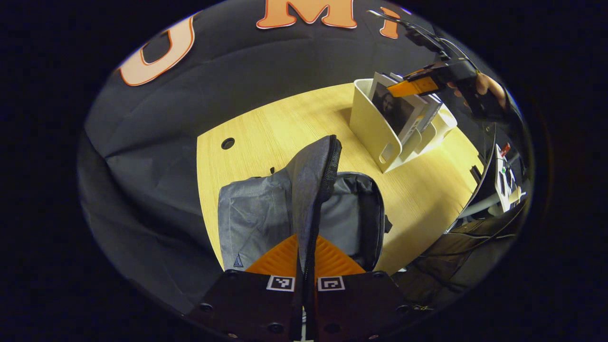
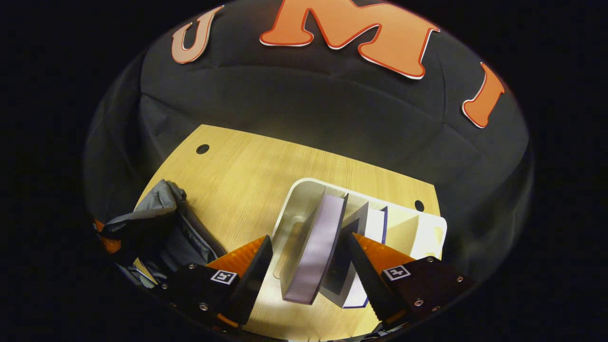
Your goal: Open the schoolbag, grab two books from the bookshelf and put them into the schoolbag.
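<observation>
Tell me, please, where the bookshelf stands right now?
In the left gripper view the white bookshelf stands on the wooden table, beyond and right of the open schoolbag. In the right gripper view it sits directly ahead of the open right gripper.

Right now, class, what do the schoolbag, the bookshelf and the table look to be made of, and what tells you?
Schoolbag: grey woven cloth, matt; it creases and sags. Bookshelf: probably cream plastic, smooth with a faint sheen and rounded moulded edges. Table: pale wood or wood-look laminate; straight grain lines show.
</observation>
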Available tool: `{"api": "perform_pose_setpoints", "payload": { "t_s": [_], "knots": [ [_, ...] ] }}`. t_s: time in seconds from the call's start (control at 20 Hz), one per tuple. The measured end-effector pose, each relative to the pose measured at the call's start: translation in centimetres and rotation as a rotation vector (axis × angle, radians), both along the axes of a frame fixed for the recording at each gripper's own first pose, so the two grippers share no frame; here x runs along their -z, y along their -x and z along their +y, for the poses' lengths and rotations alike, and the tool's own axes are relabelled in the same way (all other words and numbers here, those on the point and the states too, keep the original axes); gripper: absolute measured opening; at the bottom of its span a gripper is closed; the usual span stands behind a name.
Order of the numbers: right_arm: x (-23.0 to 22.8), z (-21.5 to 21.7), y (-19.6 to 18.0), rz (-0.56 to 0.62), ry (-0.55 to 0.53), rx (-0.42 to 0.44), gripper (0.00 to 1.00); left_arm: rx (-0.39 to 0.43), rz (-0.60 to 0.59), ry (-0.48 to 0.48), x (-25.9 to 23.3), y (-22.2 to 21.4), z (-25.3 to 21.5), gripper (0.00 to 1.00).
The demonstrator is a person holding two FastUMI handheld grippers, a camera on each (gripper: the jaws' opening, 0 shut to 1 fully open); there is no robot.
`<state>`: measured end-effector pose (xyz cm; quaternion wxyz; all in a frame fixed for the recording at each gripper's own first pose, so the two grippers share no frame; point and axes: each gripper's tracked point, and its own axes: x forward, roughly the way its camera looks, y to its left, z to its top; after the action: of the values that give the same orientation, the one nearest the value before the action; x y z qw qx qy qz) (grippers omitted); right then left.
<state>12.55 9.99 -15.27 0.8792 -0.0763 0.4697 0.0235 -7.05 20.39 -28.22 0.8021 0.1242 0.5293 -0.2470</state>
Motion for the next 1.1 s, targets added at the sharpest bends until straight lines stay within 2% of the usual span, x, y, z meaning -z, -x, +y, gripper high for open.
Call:
{"api": "perform_pose_setpoints", "payload": {
  "t_s": [0.3, 0.35, 0.4, 0.5, 0.6, 0.65, 0.75, 1.0, 1.05, 1.1],
  "knots": [
    [2.7, 0.1, -0.3, 0.162, -0.052, 0.073, 0.82, 0.031, 0.027, 0.022, 0.3, -0.1, -0.1, 0.04],
    [2.8, 0.1, -0.5, 0.175, -0.057, 0.085, 0.72, 0.033, 0.029, 0.024, 0.4, -0.1, 0.0, 0.04],
    [3.0, -0.1, -0.5, 0.193, -0.053, 0.095, 0.76, 0.037, 0.031, 0.024, 0.3, -0.1, 0.0, 0.04],
    [3.6, -0.9, -0.5, 0.226, -0.038, 0.125, 0.68, 0.042, 0.029, 0.028, 0.3, -0.3, 0.0, 0.04],
    [4.3, -1.2, -0.2, 0.264, -0.055, 0.186, 0.45, 0.04, 0.035, 0.04, 0.3, -0.3, 0.0, 0.04],
    [4.2, -1.0, -0.2, 0.275, -0.088, 0.219, 0.46, 0.036, 0.039, 0.049, 0.4, -0.2, 0.1, 0.04],
    [3.7, -0.8, 0.1, 0.289, -0.158, 0.271, 0.4, 0.023, 0.045, 0.063, 0.3, -0.3, 0.2, 0.04],
    [0.4, -2.6, 1.0, 0.238, -0.201, 0.297, 0.37, 0.029, 0.044, 0.077, 0.3, -0.1, 0.1, 0.04],
    [-0.4, -3.0, 1.3, 0.226, -0.218, 0.3, 0.29, 0.032, 0.044, 0.077, 0.4, 0.0, 0.1, 0.04],
    [-1.3, -3.2, 1.6, 0.212, -0.234, 0.303, 0.37, 0.033, 0.044, 0.076, 0.4, 0.1, 0.1, 0.04]
  ]
}}
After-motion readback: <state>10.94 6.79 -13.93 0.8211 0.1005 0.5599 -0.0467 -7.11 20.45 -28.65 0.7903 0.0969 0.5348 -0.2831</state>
